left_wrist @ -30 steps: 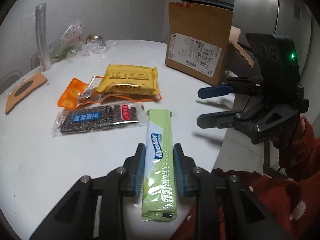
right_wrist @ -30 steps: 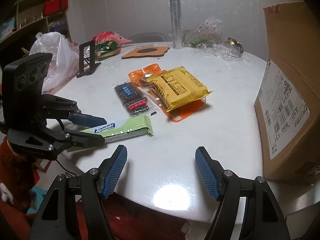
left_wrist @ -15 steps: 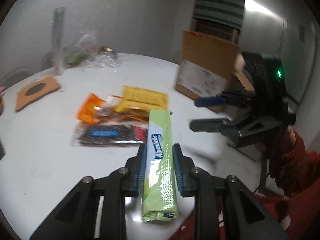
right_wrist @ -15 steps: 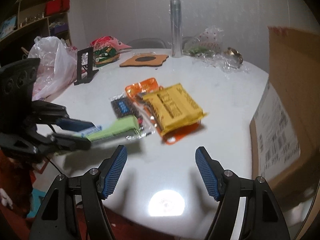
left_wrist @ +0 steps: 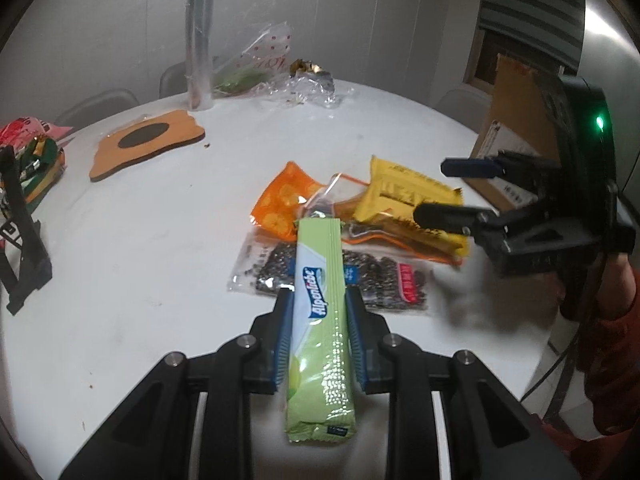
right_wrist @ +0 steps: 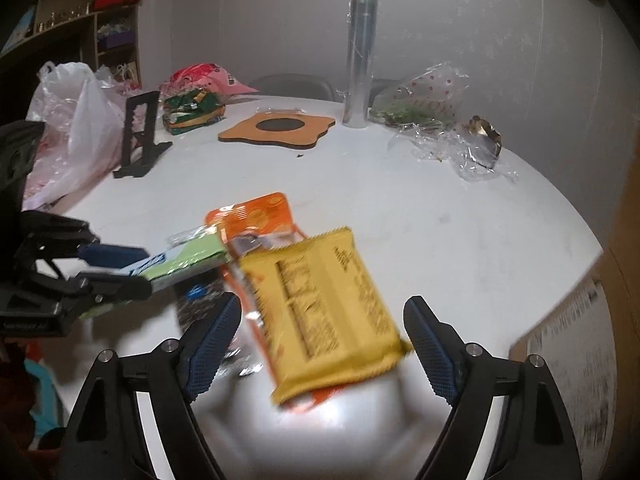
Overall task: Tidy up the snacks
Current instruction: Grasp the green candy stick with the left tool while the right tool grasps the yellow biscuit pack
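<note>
My left gripper (left_wrist: pixel 320 300) is shut on a long green Alpenliebe candy pack (left_wrist: pixel 322 320) and holds it above the white table (left_wrist: pixel 140 260); the pack also shows in the right wrist view (right_wrist: pixel 180 264). My right gripper (right_wrist: pixel 320 312) is open, its jaws on either side of a yellow snack pack (right_wrist: pixel 320 312) that lies on an orange pouch (right_wrist: pixel 256 216). In the left wrist view the yellow pack (left_wrist: pixel 404 200), orange pouch (left_wrist: pixel 284 200) and a clear pack of dark seeds (left_wrist: pixel 380 276) lie together, with the right gripper (left_wrist: pixel 452 192) over the yellow pack.
A cardboard box (left_wrist: pixel 516 120) stands at the table's right edge. At the back are a clear tube (right_wrist: pixel 360 60), crumpled cellophane (right_wrist: pixel 440 120) and an orange mat (right_wrist: pixel 276 128). A black stand (right_wrist: pixel 140 136), snack bags (right_wrist: pixel 196 108) and a white plastic bag (right_wrist: pixel 72 128) are at the left.
My left gripper lifted the green pack off the table and swung left over the seed pack. My right gripper moved forward and left, now straddling the yellow pack.
</note>
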